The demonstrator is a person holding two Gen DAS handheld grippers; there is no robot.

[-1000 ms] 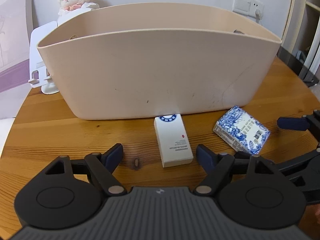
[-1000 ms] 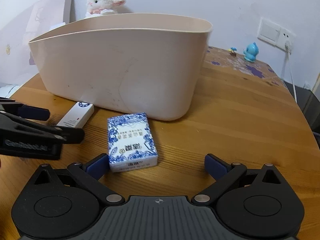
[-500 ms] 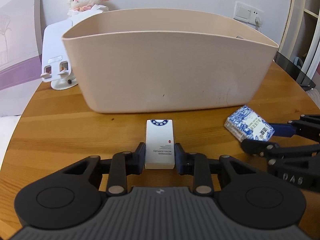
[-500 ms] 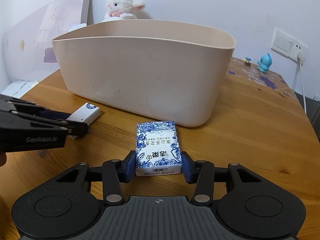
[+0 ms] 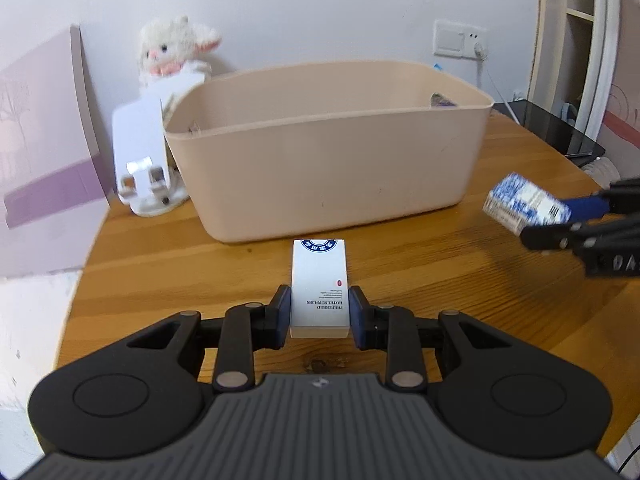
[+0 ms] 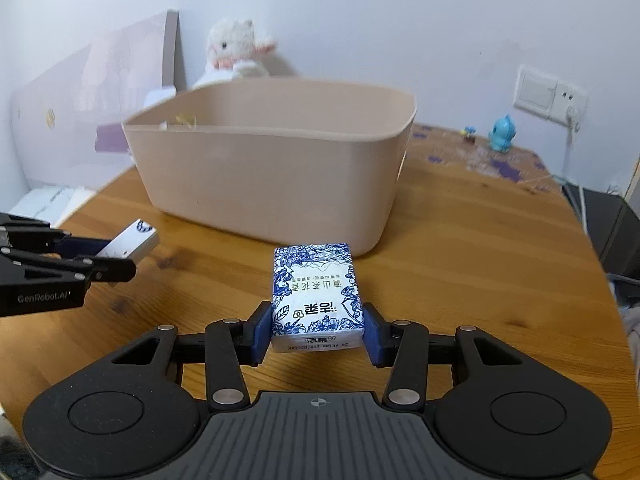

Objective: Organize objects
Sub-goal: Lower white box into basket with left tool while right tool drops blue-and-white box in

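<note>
My left gripper is shut on a white box with a blue round logo and holds it above the wooden table. My right gripper is shut on a blue-and-white floral tissue pack, also lifted. A large beige plastic tub stands ahead of both, open at the top; a little of its contents shows at the rim. The right gripper with the pack shows at the right of the left wrist view. The left gripper with the white box shows at the left of the right wrist view.
A white plush lamb and a white stand sit behind the tub's left end, next to a leaning pink board. A small blue figurine stands at the table's far right near a wall socket.
Both grippers closed on their objects, the left on the white box and the right on the tissue pack, and lifted them off the table. The tub now looks lower and its inside shows.
</note>
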